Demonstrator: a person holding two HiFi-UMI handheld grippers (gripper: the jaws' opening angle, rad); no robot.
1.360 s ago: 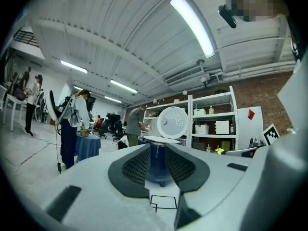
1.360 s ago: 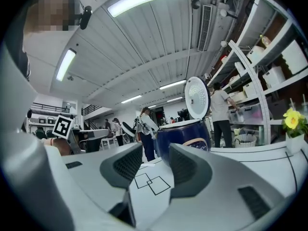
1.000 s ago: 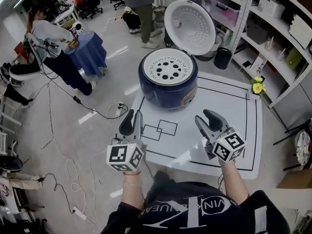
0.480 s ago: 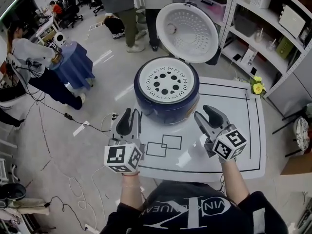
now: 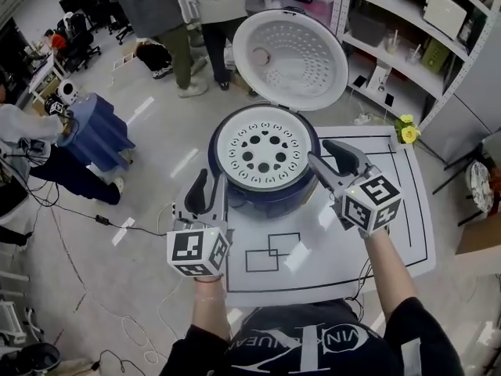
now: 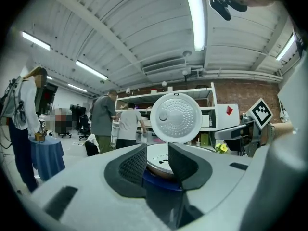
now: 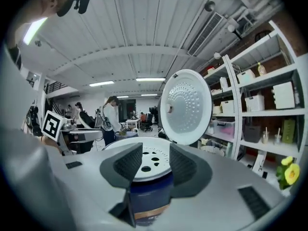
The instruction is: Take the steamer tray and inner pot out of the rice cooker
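The dark blue rice cooker [image 5: 262, 194] stands on the white table with its lid [image 5: 290, 57] swung up. The white steamer tray [image 5: 264, 149], pierced with round holes, sits in its top; the inner pot is hidden under it. My left gripper [image 5: 210, 190] is at the cooker's front left, level with the rim. Its jaws have just been opening, and they stand open with nothing between them. My right gripper [image 5: 327, 157] hovers at the cooker's right rim, open and holding nothing. Each gripper view looks across the tray [image 6: 157, 159] [image 7: 147, 166] toward the lid [image 6: 175, 118] [image 7: 185, 107].
The white table [image 5: 376, 233] carries black outlines. Metal shelves [image 5: 423, 45] with boxes stand at the right, yellow flowers [image 5: 406, 131] at the table's far corner. People [image 5: 156, 14] stand behind the cooker. A blue-draped round table [image 5: 94, 135] and floor cables lie to the left.
Both grippers have moved forward to the cooker. The right one has risen and now sits beside the cooker's right rim; the left one has reached the front left of the body.
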